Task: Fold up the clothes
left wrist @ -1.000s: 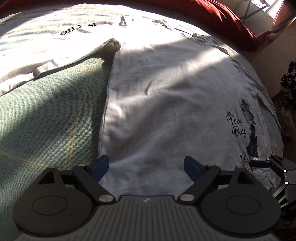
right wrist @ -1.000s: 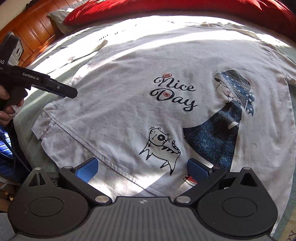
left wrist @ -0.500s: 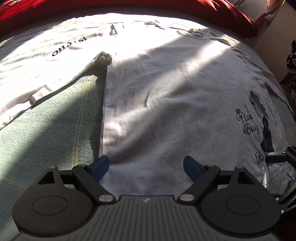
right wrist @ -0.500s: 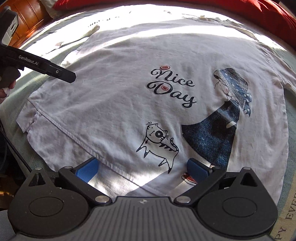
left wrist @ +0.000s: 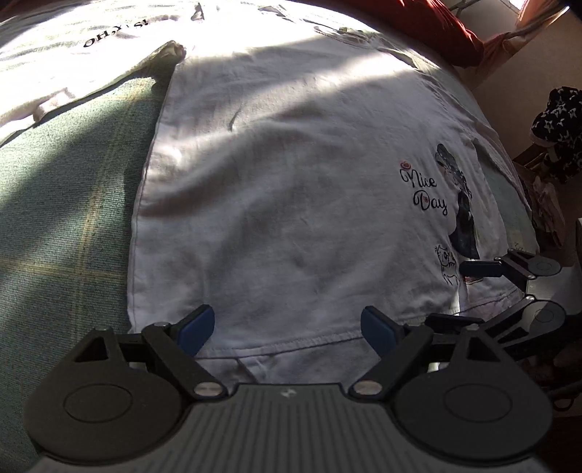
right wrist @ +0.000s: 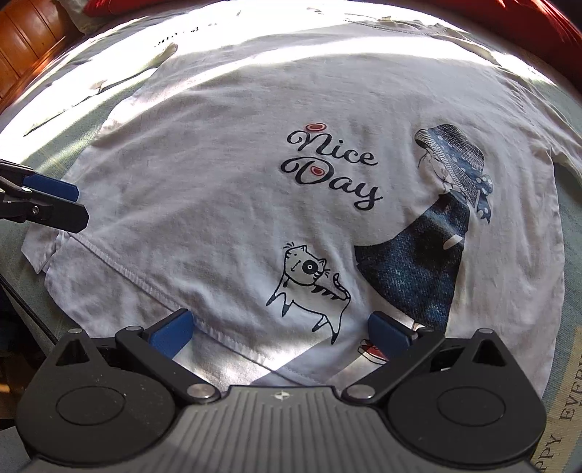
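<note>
A white T-shirt (right wrist: 218,189) printed with "Nice Day", a cat and a girl in a hat lies flat, print side up, on the green bedspread (left wrist: 65,218). Its hem runs just in front of both grippers. My left gripper (left wrist: 287,327) is open, its blue pads straddling the hem near the shirt's left side (left wrist: 291,218). My right gripper (right wrist: 280,333) is open too, over the hem below the cat. In the right wrist view the left gripper (right wrist: 69,203) pokes in at the shirt's left edge. The right gripper (left wrist: 469,294) shows at the hem's right end.
A second white garment (left wrist: 109,36) with black lettering lies at the far left, touching the shirt's sleeve. Red bedding (right wrist: 527,22) lies along the far edge, and a wooden headboard (right wrist: 22,47) stands at the back left. A dark star-patterned item (left wrist: 556,127) sits beyond the bed's right side.
Both grippers have drawn back and lower toward the shirt's hem, which now shows between the left gripper's fingers. Both stayed open. The shirt has not moved.
</note>
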### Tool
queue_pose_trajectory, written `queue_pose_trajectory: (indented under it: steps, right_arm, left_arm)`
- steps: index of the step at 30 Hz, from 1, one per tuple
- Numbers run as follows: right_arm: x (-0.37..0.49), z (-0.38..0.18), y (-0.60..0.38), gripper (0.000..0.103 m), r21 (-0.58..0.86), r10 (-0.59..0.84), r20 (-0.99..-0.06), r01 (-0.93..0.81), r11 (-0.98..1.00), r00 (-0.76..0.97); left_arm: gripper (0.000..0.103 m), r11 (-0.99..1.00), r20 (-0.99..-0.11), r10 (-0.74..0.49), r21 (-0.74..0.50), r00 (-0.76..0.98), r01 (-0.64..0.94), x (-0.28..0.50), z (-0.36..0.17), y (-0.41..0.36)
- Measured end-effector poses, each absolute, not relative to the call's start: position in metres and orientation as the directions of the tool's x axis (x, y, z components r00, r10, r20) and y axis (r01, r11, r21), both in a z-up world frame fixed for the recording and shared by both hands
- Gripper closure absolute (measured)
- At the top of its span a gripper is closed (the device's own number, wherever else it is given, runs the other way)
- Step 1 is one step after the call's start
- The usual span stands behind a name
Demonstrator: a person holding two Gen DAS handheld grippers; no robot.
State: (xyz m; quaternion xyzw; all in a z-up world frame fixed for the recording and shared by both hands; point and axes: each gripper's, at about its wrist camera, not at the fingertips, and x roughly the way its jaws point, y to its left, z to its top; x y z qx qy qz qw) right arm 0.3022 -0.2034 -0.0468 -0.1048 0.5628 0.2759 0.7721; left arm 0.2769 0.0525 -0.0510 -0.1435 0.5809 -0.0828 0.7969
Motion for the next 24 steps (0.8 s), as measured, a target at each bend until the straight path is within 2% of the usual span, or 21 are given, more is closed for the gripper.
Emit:
queue_pose_trajectory:
  steps: [4,8,15,18,21,24]
  right_arm:
    - [0.302,-0.047,-0.203,0.0,0.145,0.308,-0.927,-0.556,0.818,0.212]
    - [0.301,-0.039,-0.201,0.0,0.124,0.302,-0.923,-0.558,0.82,0.24]
    - [0.31,-0.023,-0.186,0.0,0.109,0.375,-0.863,-0.602,0.791,0.337]
    - [0.319,-0.03,-0.171,0.0,0.07,0.389,-0.842,-0.638,0.766,0.374]
    - [0.316,-0.043,-0.165,0.0,0.031,0.363,-0.859,-0.671,0.741,0.361]
    - [0.304,-0.048,-0.181,0.0,0.051,0.369,-0.863,-0.667,0.743,0.344]
  left_arm:
    - [0.016,0.944,-0.899,-0.271,-0.318,0.343,-0.087,0.274,-0.043,0.06]
    - [0.015,0.947,-0.891,-0.273,-0.315,0.362,-0.061,0.276,-0.04,0.054]
    - [0.015,0.956,-0.906,-0.242,-0.283,0.348,-0.072,0.269,-0.055,0.048]
    - [0.015,0.958,-0.908,-0.238,-0.277,0.345,-0.068,0.27,-0.054,0.047]
    - [0.015,0.958,-0.908,-0.242,-0.279,0.342,-0.065,0.269,-0.054,0.049]
    - [0.015,0.954,-0.905,-0.241,-0.287,0.352,-0.086,0.27,-0.051,0.051]
